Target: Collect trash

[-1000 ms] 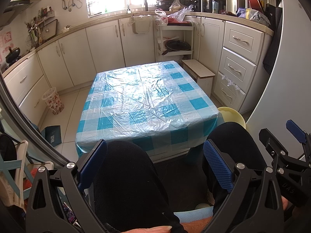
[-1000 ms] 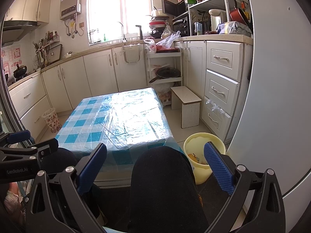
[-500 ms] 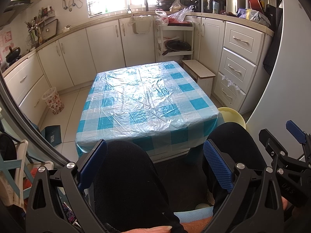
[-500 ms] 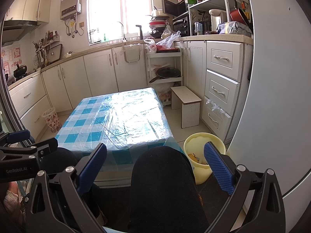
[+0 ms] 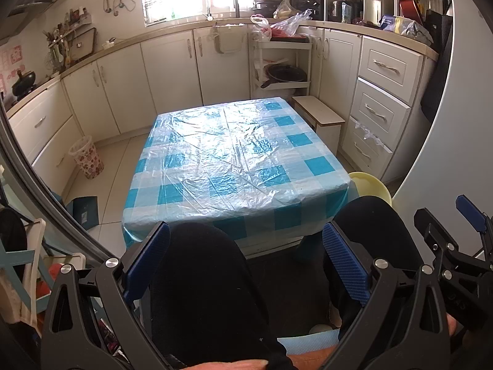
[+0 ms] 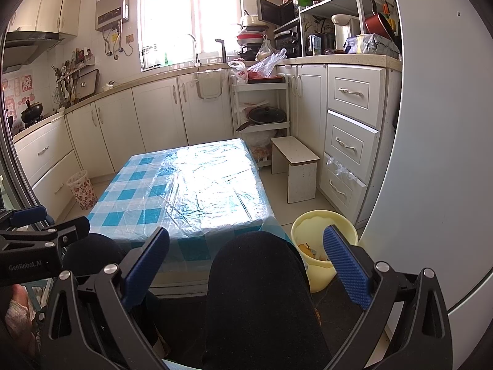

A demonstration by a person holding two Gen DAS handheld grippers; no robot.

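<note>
The left gripper [image 5: 246,256] and right gripper [image 6: 246,254] are held spread and empty above black-clad knees [image 6: 258,277]. Scraps are seen in the yellow bin [image 6: 320,225], set on the floor beside the checked table [image 6: 185,185].

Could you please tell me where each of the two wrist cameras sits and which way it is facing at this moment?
Left wrist: on the left gripper, low over the person's knees, facing the checked table; the right gripper shows at right.
Right wrist: on the right gripper, facing the table's right side and yellow bin; the left gripper's tip shows at left.
Shared: table, bin, white stool, patterned basket.
</note>
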